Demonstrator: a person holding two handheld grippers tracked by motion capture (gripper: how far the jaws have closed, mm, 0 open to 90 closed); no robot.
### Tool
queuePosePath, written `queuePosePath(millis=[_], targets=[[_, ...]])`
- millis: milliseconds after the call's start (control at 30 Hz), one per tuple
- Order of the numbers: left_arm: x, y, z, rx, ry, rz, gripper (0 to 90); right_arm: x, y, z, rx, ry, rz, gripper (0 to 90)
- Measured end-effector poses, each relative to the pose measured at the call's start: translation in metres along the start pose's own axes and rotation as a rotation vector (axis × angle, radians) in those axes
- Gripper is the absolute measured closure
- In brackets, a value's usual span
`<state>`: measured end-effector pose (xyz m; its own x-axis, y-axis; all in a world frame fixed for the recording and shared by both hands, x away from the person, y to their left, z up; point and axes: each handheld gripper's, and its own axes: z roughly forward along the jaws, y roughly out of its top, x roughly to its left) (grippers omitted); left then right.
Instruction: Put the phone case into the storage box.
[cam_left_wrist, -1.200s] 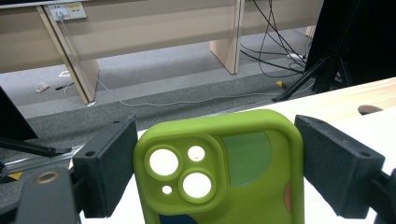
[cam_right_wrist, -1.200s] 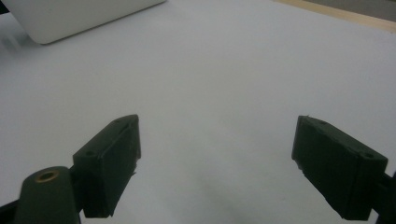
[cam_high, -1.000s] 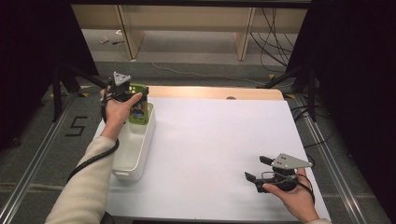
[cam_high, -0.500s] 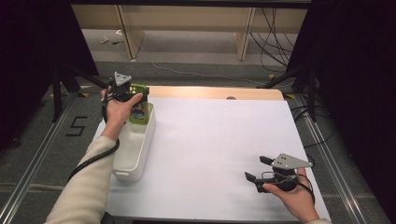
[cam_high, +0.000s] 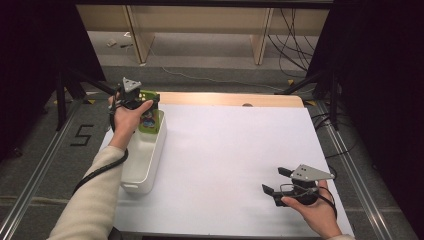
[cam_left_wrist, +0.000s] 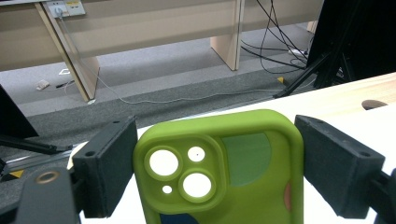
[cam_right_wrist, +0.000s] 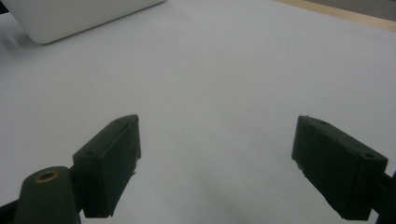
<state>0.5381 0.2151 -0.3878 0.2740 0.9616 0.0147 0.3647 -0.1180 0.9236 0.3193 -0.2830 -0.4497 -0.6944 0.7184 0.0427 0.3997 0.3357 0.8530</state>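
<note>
Presently: phone case (cam_left_wrist: 219, 172), green, soft rubbery, light, non-fragile; held over far end of bin (cam_high: 142, 165). Left gripper (cam_left_wrist: 219, 165) clamps its side edges—best hold. Right gripper (cam_right_wrist: 217, 163) open, empty, well right of bin.

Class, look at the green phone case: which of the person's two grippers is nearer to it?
Left. The left gripper has the green phone case between its jaws above the white bin; the right gripper sits open, far across the table.

A lab-like recording room: white-topped table (cam_high: 230, 150), black tripod legs (cam_high: 305, 82), loose floor cables (cam_high: 287, 30), dark curtains (cam_high: 380, 75).
</note>
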Motion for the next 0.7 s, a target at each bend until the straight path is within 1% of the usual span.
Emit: queuePosePath(millis=[200, 367, 700], targets=[[0.0008, -0.0010, 0.0009, 0.002, 0.000, -0.004, 15.8, -0.0001, -0.0001, 0.0001, -0.001, 0.001, 0.000, 16.5], [0.0004, -0.0008, 0.0015, 0.006, 0.000, 0.003, 15.8, -0.0002, -0.0001, 0.0001, -0.001, 0.001, 0.001, 16.5], [0.0006, -0.0014, 0.0024, 0.007, -0.002, 0.002, 15.8, -0.0003, -0.0003, 0.0001, 0.000, 0.001, 0.002, 16.5]])
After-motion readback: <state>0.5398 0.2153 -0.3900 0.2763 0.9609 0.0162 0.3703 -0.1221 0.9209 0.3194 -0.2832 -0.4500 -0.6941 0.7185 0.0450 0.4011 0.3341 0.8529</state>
